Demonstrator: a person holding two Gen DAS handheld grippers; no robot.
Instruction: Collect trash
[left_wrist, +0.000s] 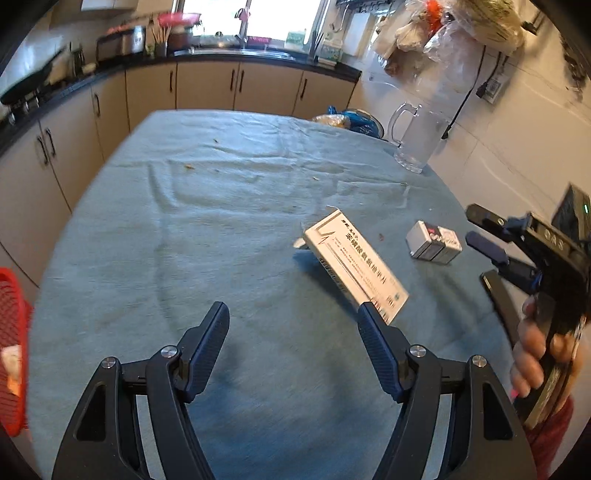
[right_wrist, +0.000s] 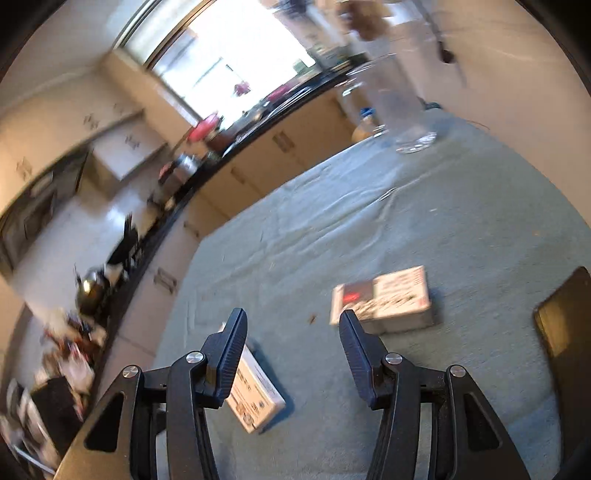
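Note:
A long white medicine box lies on the blue-green tablecloth, just beyond my left gripper's right finger. It also shows in the right wrist view, partly behind the left finger there. A small grey and red box lies further right, and in the right wrist view just ahead of the right finger. My left gripper is open and empty above the cloth. My right gripper is open and empty; it shows in the left wrist view beside the small box.
A glass pitcher stands at the table's far right. A red basket sits at the left edge. A dark phone lies at the right. Kitchen cabinets and a counter run behind. Crumbs dot the cloth.

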